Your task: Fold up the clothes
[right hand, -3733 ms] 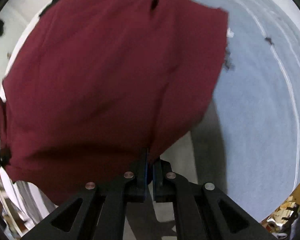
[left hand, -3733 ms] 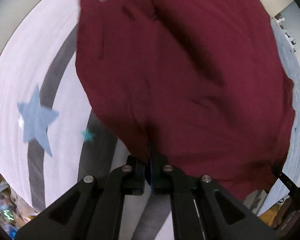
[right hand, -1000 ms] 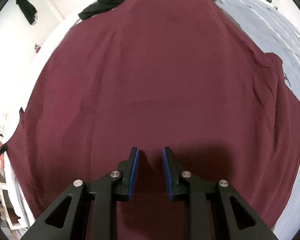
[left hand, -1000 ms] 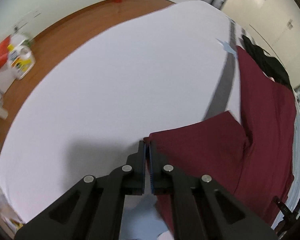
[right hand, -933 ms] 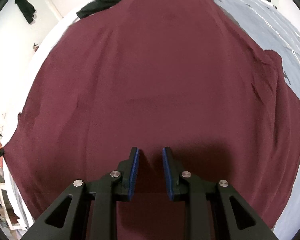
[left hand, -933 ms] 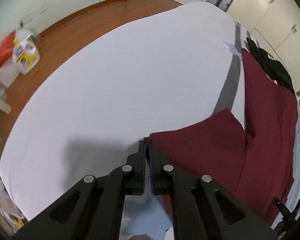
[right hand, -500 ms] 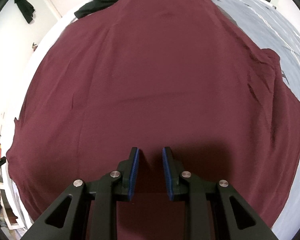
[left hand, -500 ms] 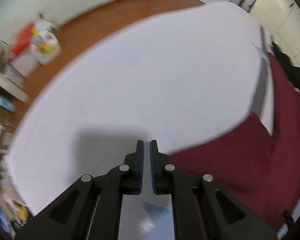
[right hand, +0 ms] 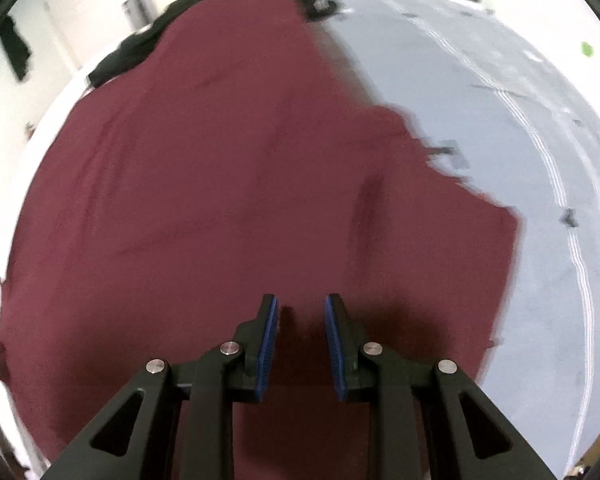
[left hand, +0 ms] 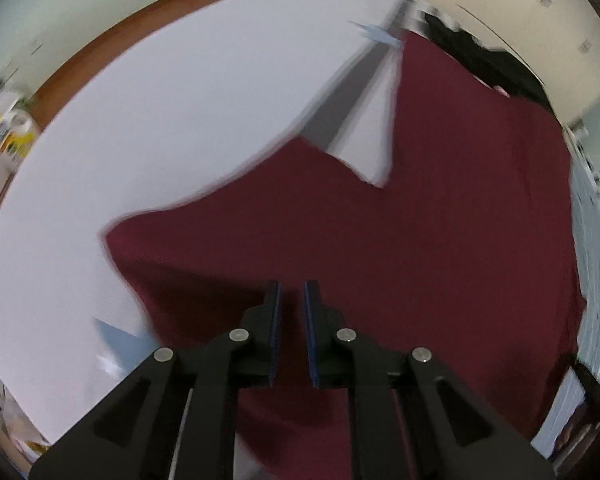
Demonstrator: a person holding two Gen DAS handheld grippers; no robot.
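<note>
Step in hand: we judge the maroon shirt (left hand: 440,240) is laid out flat and neither gripper holds it; the first fold is not yet made.
Shirt's place: it lies spread on the bed (left hand: 180,120), one sleeve (left hand: 204,232) reaching onto the white sheet, the other sleeve (right hand: 460,232) onto the grey side (right hand: 500,100).
Left gripper (left hand: 291,292): we see its fingers a little apart and opening, above the cloth, nothing between them.
Right gripper (right hand: 301,304): fingers apart, above the shirt's body, nothing pinched.
Next move: we would need each gripper out at a sleeve edge or hem corner, to pinch one layer cleanly.
Edges: both sleeve edges lie clear and reachable.
Open room: plenty of bare sheet on both sides; a dark garment (left hand: 480,56) touches the shirt's far end, so we would fold away from it.
</note>
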